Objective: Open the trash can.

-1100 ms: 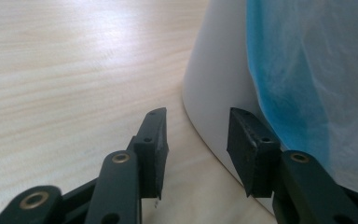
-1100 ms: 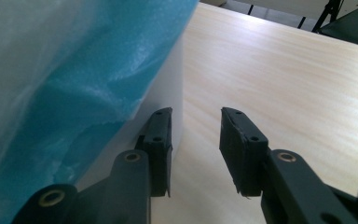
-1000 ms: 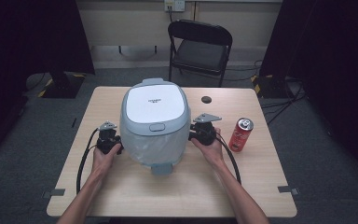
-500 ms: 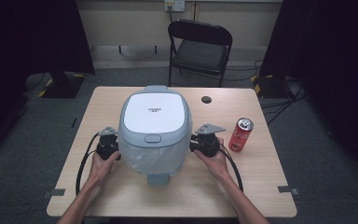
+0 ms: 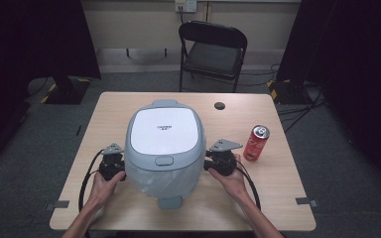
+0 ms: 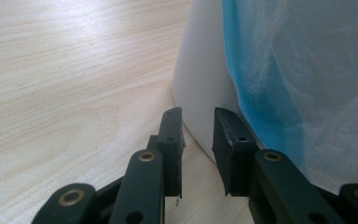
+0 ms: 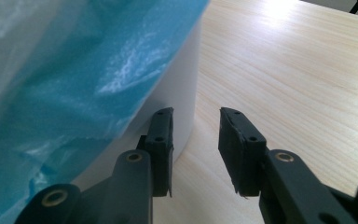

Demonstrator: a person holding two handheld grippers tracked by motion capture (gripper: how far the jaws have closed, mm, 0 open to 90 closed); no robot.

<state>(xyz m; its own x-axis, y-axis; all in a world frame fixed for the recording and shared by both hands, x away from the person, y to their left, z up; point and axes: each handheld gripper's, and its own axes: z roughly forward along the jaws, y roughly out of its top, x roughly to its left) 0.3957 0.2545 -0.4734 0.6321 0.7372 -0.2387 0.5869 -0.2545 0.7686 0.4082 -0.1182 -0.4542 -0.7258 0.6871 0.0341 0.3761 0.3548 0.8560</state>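
the work in hand looks like shifting the rice cooker across the tabletop by squeezing it between the two tools. it stands upright near the person's edge, lid down, with a thin plastic film round its body. nothing is lifted, and whether it has reached its spot cannot be told.

the left claw is released: in the left gripper view its jaws stand a little apart around bare air, grasping nothing. the cooker's white base lies just ahead of that claw, close against one jaw.

the right claw is also released, its gap somewhat wider and empty. in the right gripper view the cooker sits just ahead of the claw. a red soda can stands beyond that claw, apart from it.
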